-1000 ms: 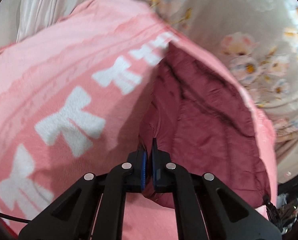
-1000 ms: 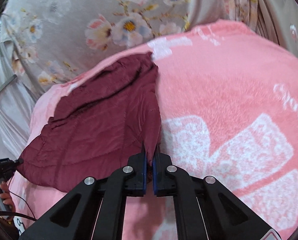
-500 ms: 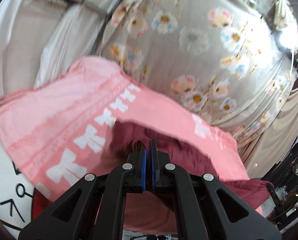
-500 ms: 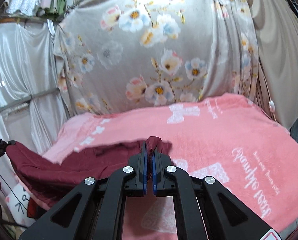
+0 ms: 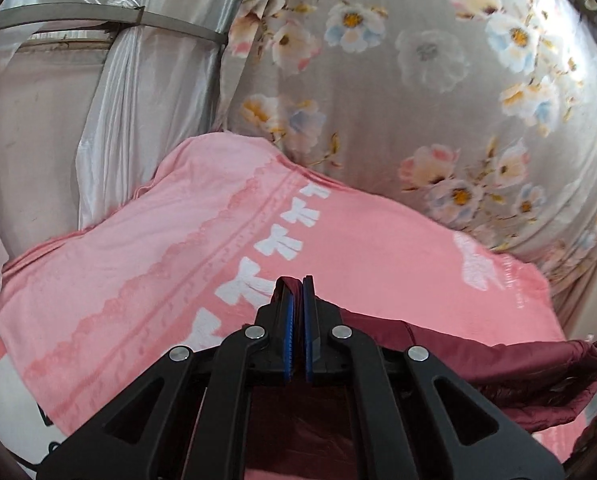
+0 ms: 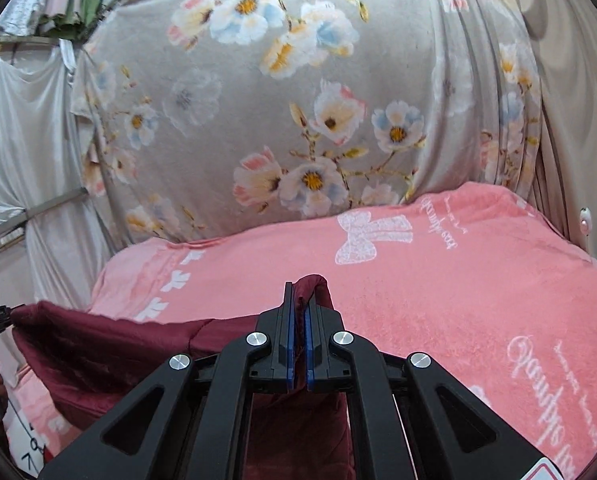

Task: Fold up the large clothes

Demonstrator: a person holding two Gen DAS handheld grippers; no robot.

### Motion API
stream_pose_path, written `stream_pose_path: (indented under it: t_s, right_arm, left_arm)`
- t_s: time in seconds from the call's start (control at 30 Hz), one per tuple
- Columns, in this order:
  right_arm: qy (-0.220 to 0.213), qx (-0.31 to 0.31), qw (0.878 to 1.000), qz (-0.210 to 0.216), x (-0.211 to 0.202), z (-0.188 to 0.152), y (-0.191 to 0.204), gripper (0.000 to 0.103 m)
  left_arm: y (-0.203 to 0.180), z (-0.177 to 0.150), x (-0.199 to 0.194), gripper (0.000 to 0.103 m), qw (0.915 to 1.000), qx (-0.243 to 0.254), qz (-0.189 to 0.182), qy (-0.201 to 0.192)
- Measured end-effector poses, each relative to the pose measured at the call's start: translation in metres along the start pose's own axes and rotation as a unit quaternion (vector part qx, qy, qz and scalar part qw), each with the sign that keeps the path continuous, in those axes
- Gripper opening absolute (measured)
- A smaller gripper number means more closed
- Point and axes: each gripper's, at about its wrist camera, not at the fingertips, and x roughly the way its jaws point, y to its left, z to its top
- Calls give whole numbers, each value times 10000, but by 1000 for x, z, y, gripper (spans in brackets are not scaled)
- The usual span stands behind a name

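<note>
Tongs: left [image 5: 297, 286] and right [image 6: 297, 292], each clamped on an edge of the garment [image 6: 110, 344]. Garment: maroon, thin, limp, probably light and slippery; hangs lifted between them above the pink blanket [image 6: 458, 276]. Best held at corners.

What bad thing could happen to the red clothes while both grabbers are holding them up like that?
Each of the left gripper and the right gripper pinches only a thin bit of the maroon garment, so a corner might slip out. The fabric sags between them and could land crumpled on the pink blanket, spoiling the fold.
</note>
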Motion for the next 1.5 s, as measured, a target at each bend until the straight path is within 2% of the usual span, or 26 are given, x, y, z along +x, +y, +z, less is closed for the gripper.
stream_pose_path:
  t_s: [0.1, 0.4, 0.63, 0.83, 0.9, 0.97, 1.0, 1.03, 1.07, 1.1, 1.13, 1.2, 1.3, 1.4, 1.5]
  right_arm:
    - [254, 100, 9995, -153, 46, -4, -4, 3]
    - [791, 165, 9954, -522, 140, -23, -1, 3]
    - [1466, 181, 9853, -858, 207, -48, -6, 3]
    - [1886, 300, 9756, -1081, 241, -78, -16, 10]
    - [1849, 422, 9761, -1061, 239, -78, -19, 13]
    - [1661, 475, 9793, -1052, 227, -70, -20, 22]
    - [1472, 521, 9817, -1093, 215, -65, -21, 29]
    - [1171, 565, 9853, -1104, 197, -57, -22, 34]
    - [974, 579, 9872, -1122, 183, -51, -23, 35]
    - [798, 556, 9888, -1134, 169, -44, -22, 36]
    - [698, 531, 9901, -1096, 158, -39, -20, 36]
    - [520, 477, 9931, -938, 140, -31, -12, 36]
    - [468, 100, 9974, -543, 126, -24, 24, 34]
    - [747, -402, 9963, -102, 135, -29, 70, 30]
    - [1112, -905, 9895, 207, 152, -45, 111, 29]
  left_arm:
    - [-4, 1, 35, 3, 9996, 66, 181, 187]
    - [-6, -11, 148, 3, 9940, 109, 672, 856]
    - [2, -40, 223, 5, 9824, 114, 1106, 1500]
    - [2, -66, 256, 7, 9764, 243, 1312, 1699]
    - [1, -68, 259, 7, 9764, 251, 1328, 1683]
    - [4, -64, 253, 11, 9769, 178, 1326, 1668]
    - [7, -60, 246, 14, 9779, 99, 1327, 1612]
    - [12, -53, 230, 30, 9807, -43, 1344, 1420]
    - [15, -46, 215, 44, 9820, -111, 1480, 1170]
    - [18, -40, 204, 63, 9831, -131, 1551, 961]
    - [19, -28, 181, 64, 9849, -99, 1638, 549]
    - [15, -13, 158, 63, 9844, 54, 1735, 304]
    - [-4, 5, 128, 63, 9907, 155, 1342, 146]
    - [-41, 2, 120, 61, 9944, 460, 904, 296]
    - [-80, -23, 136, 56, 9934, 806, 484, 651]
